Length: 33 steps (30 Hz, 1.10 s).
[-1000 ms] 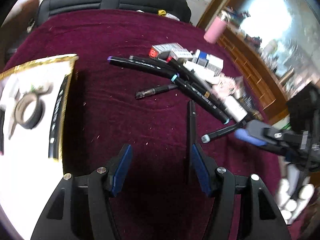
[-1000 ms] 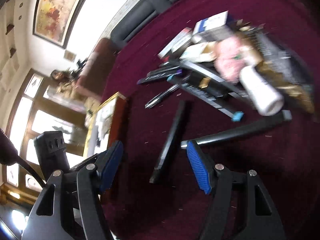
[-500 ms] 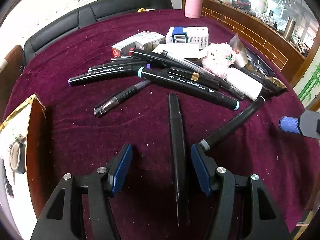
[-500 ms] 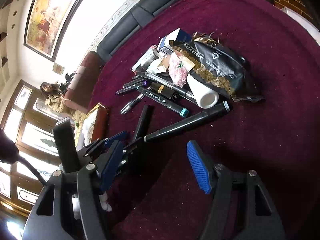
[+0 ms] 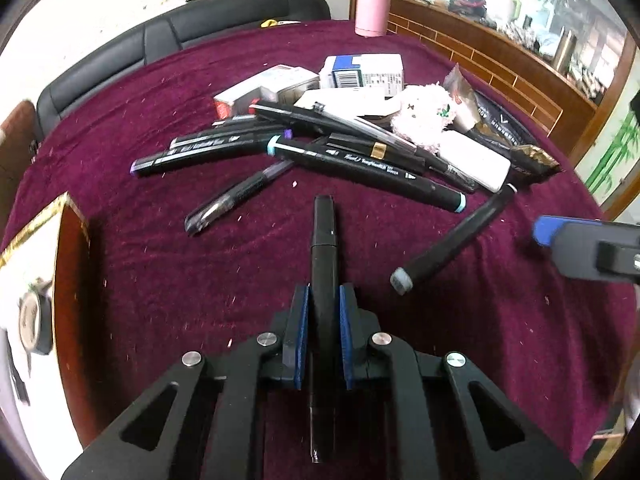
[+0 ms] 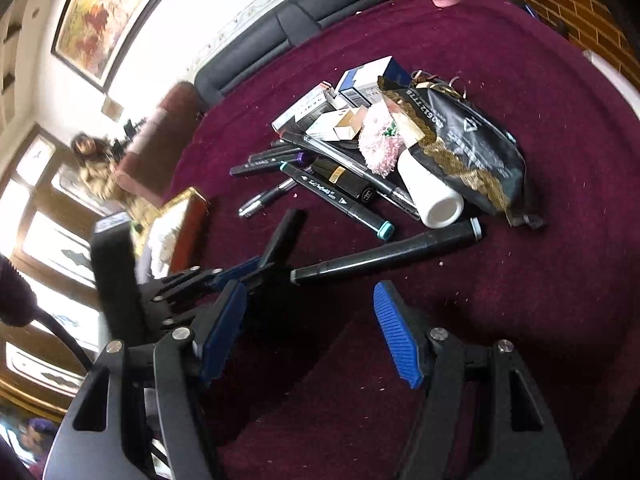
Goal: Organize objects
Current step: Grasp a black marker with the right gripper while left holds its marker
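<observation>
A slim black pen (image 5: pixel 324 232) lies lengthwise on the maroon cloth. My left gripper (image 5: pixel 323 300) is closing its jaws on it, and the blue pads press its barrel from both sides. The right wrist view shows the same left gripper (image 6: pixel 240 274) on the pen (image 6: pixel 284 232). My right gripper (image 6: pixel 310 300) hovers open over bare cloth with nothing between its fingers. Just beyond it lies a grey-capped black marker (image 6: pixel 384 254), also seen in the left wrist view (image 5: pixel 452 240). One blue fingertip (image 5: pixel 546 230) of the right gripper enters at the right edge.
Behind sits a pile: a teal-capped marker (image 5: pixel 360 164), other markers, a white tube (image 5: pixel 476 158), a pink fluffy item (image 5: pixel 424 118), small boxes (image 5: pixel 360 70) and a black pouch (image 6: pixel 472 140). A gold-rimmed box (image 5: pixel 72 248) holding a tape roll (image 5: pixel 34 320) stands left. A pink flask (image 5: pixel 372 0) stands far back.
The left gripper swung from the box side to line up over the black pen, then closed its jaws on it. The right gripper stayed open, its view tilting towards the pile.
</observation>
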Each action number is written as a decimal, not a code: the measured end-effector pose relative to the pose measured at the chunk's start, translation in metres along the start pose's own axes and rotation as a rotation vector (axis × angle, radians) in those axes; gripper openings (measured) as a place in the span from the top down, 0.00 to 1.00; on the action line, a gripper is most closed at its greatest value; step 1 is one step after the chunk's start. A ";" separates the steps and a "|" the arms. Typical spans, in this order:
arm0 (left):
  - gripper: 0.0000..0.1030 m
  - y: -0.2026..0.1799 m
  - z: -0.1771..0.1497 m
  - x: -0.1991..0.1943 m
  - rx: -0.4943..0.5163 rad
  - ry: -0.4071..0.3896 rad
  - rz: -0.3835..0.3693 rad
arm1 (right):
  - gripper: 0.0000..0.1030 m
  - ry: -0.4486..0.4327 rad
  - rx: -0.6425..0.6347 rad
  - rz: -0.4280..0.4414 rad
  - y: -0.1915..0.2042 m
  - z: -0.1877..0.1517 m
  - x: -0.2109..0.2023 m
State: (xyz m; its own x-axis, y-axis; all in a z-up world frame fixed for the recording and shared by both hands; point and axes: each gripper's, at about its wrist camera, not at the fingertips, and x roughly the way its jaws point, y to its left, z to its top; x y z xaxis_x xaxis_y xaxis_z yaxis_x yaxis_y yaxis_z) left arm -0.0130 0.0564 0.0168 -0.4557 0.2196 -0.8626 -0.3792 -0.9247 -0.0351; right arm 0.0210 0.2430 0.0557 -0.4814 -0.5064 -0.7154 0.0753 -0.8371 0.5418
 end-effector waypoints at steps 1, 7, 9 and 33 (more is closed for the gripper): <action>0.89 0.004 -0.004 -0.004 -0.015 -0.001 -0.009 | 0.35 0.011 -0.014 -0.009 0.002 0.001 0.002; 0.89 0.028 -0.027 -0.036 -0.099 -0.035 -0.036 | 0.35 0.047 0.059 -0.080 -0.004 0.001 0.017; 0.89 0.032 -0.031 -0.040 -0.106 -0.043 -0.021 | 0.35 0.060 0.154 -0.114 -0.014 0.002 0.028; 0.89 0.028 -0.046 -0.022 -0.168 -0.080 -0.034 | 0.33 -0.039 0.415 -0.568 0.001 0.036 0.062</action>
State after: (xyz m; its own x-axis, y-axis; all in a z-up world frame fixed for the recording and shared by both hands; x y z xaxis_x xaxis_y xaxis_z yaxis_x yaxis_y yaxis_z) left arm 0.0235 0.0112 0.0120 -0.5104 0.2693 -0.8167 -0.2582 -0.9539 -0.1531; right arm -0.0402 0.2179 0.0276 -0.3792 0.0000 -0.9253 -0.5326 -0.8177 0.2183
